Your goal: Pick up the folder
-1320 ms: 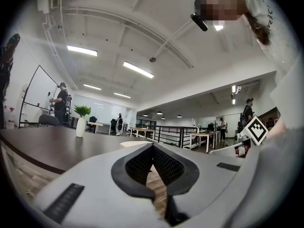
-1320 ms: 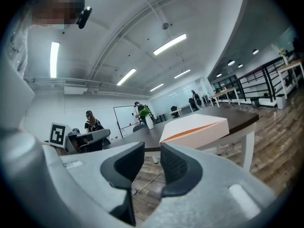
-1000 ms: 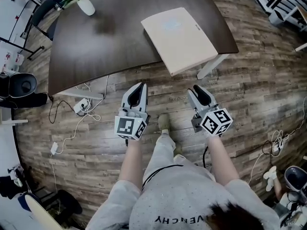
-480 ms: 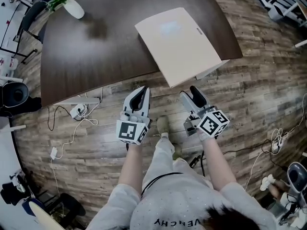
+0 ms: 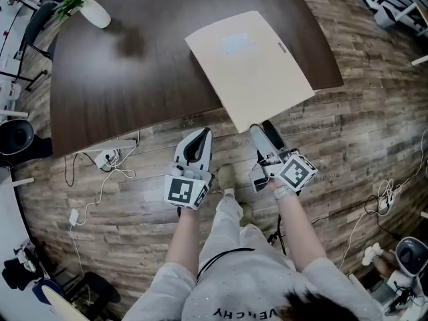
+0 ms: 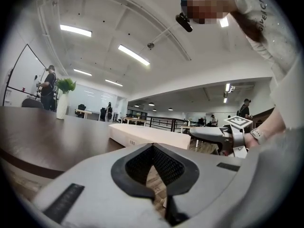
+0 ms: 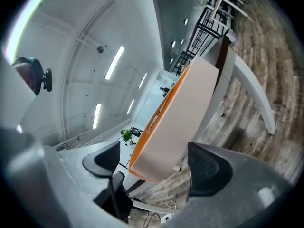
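Beige folder (image 5: 251,62) lies flat on dark surface (image 5: 134,79), its near corner overhanging surface edge toward person. Right gripper (image 5: 263,127) sits just at that corner, jaws wide apart; folder corner shows between them, touching neither. Left gripper (image 5: 198,134) hangs left of folder corner over wood floor (image 5: 361,132), jaws closed together, nothing held. White vase (image 5: 93,12) with plant stands far left of folder. Cables (image 5: 110,172) lie on floor, left of folder corner.

Folder (image 5: 249,65): smooth matt pale cover, card-like. Table (image 5: 127,85): dark wood-look top, smooth, with a faint sheen; floor (image 5: 361,132): grey-brown wood-look planks, visibly grained. Left gripper (image 5: 198,134) and right gripper (image 5: 262,127): matt grey plastic shells, with black, finely textured pads (image 6: 135,167).
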The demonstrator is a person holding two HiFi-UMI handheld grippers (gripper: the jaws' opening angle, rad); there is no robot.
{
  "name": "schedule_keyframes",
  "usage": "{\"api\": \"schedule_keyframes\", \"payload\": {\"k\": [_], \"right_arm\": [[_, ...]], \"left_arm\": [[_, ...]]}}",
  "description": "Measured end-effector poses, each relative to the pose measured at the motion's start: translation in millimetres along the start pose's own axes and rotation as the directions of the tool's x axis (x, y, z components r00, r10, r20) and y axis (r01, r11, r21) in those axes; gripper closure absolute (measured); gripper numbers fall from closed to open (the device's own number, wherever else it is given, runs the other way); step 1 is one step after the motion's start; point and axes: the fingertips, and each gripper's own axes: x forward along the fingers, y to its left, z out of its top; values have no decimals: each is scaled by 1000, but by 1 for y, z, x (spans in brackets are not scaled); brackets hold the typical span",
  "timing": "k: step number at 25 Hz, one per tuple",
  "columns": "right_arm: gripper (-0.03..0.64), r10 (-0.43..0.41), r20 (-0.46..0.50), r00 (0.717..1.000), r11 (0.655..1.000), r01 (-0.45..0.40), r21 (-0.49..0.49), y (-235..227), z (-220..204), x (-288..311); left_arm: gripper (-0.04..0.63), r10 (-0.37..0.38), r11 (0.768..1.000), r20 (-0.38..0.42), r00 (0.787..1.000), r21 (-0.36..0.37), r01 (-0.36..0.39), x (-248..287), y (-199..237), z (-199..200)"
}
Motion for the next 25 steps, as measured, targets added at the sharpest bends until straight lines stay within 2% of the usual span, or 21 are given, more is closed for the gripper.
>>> {"api": "schedule_keyframes", "payload": {"k": [4, 11, 25], "right_arm": [[187, 21, 24, 999, 999, -22, 44, -5, 2, 14], [186, 6, 63, 998, 994, -13, 107, -18, 10, 29], [186, -8, 115, 993, 963, -23, 269, -31, 16, 55]], "left_arm": [[598, 4, 1000, -2, 1000, -12, -4, 7, 10, -6], [598, 10, 1000, -3, 1000, -27, -10, 12, 21, -11], [598, 17, 999, -10, 1000, -40, -17, 18, 39, -17]]}}
